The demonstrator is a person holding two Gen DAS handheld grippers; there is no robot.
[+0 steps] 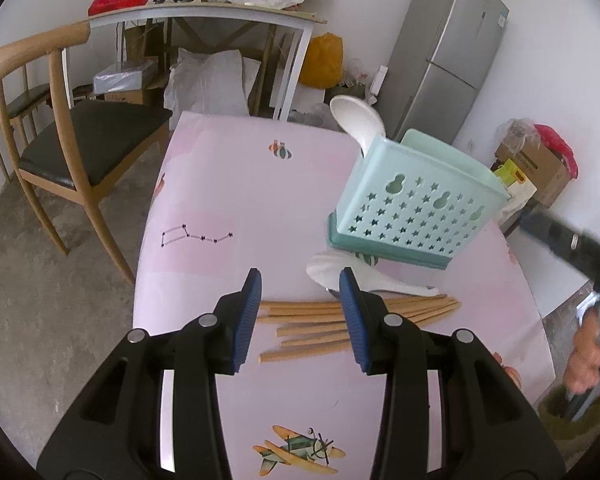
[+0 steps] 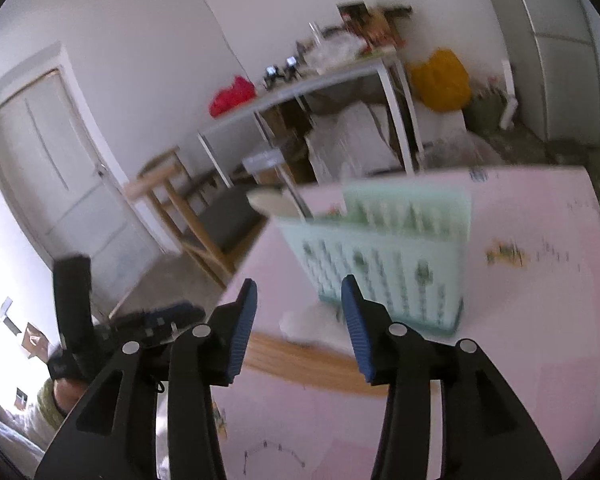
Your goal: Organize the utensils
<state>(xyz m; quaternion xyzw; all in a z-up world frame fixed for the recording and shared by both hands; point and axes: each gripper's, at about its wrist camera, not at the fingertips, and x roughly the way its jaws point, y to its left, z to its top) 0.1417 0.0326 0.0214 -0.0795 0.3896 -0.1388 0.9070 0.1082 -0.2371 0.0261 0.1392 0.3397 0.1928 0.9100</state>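
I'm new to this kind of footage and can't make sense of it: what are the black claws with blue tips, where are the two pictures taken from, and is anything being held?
Each claw is a two-finger gripper a person holds by hand, with a camera on it looking along the fingers. One picture is from the left gripper, the other, blurred, from the right gripper. Both stand open and hold nothing. On the pink table stand a pale green utensil basket with a white spoon in it; another white spoon and wooden chopsticks lie loose.
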